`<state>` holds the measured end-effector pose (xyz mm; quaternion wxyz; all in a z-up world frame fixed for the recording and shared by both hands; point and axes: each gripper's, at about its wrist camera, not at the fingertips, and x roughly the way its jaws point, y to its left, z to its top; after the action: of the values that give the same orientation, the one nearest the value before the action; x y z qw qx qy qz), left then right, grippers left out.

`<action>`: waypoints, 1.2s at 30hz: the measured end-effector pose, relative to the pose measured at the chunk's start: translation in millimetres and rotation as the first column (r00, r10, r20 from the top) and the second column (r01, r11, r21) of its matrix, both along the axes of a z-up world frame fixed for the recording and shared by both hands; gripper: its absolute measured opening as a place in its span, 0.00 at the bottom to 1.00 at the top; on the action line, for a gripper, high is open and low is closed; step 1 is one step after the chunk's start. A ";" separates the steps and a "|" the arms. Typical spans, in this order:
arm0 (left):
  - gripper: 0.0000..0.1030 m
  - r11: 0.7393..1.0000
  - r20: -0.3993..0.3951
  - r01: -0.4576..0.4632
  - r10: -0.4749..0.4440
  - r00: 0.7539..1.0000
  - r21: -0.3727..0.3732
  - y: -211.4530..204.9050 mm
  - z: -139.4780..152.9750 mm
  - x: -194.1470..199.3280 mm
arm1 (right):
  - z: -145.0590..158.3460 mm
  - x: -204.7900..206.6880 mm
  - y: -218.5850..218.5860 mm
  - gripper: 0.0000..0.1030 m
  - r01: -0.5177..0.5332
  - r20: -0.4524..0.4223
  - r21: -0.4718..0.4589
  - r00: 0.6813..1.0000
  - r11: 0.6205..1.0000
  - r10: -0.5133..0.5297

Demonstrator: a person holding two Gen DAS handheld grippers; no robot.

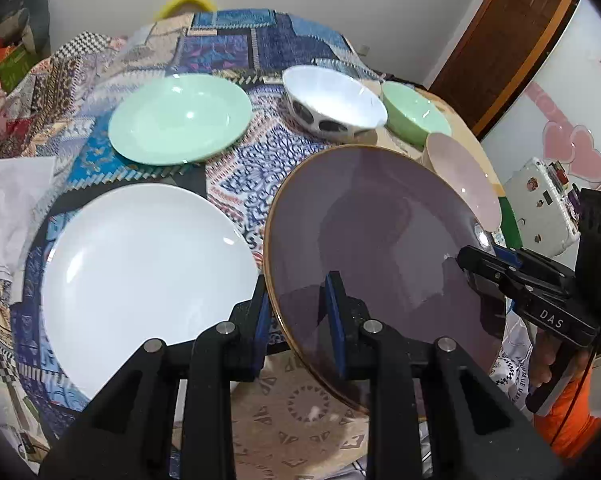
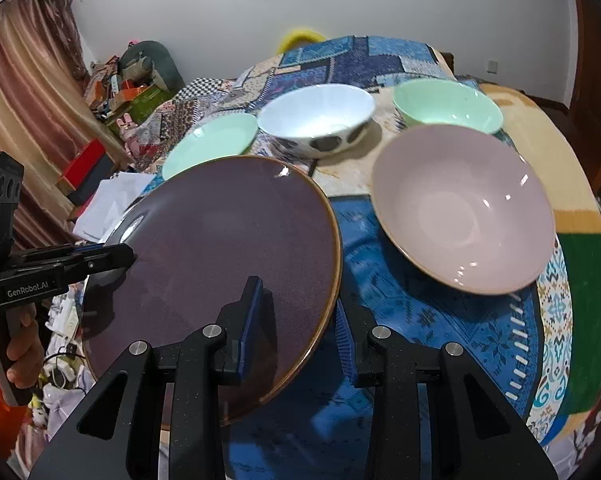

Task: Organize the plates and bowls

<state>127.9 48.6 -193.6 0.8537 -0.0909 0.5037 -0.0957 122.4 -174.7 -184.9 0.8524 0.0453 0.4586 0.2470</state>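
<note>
White walls (image 2: 188,12), pinkish curtain (image 2: 24,92) beside clutter, brown wooden door (image 1: 504,36).

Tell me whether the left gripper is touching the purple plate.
Touching. The left wrist view shows the left gripper with one blue pad on each side of the purple plate rim, clamping it. The right wrist view shows the same grip from across the plate.

A patchwork tablecloth (image 2: 384,56) in blues and checks covers the table. Beyond its far edge a yellow rim (image 2: 300,36) peeks up. Off the cloth's left side lie white papers (image 2: 108,204), a red box (image 2: 85,162), heaped clutter (image 2: 136,76) and a pink-brown curtain (image 2: 24,112). A brown door (image 1: 512,36) stands off the cloth's right side.
</note>
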 end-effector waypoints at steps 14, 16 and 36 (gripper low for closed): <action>0.25 1.000 -0.074 0.010 -0.009 0.997 0.010 -13.8 -35.5 21.9 | -26.5 10.5 -12.7 0.29 0.020 -0.065 -0.007 0.998 1.000 -0.021; 0.25 1.000 -0.083 0.005 -0.004 0.997 0.011 -12.9 -39.2 24.8 | -28.8 13.2 -13.3 0.29 0.021 -0.068 -0.010 0.997 1.000 -0.022; 0.25 0.994 -0.070 0.033 -0.025 0.997 0.109 -22.8 -44.5 22.7 | -20.6 12.8 -24.0 0.29 0.049 -0.046 -0.071 0.998 0.996 -0.052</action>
<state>150.6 25.8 -238.1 0.8381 -0.0396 0.5386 -0.0769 135.1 -198.7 -205.5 0.8483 0.0326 0.4858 0.2080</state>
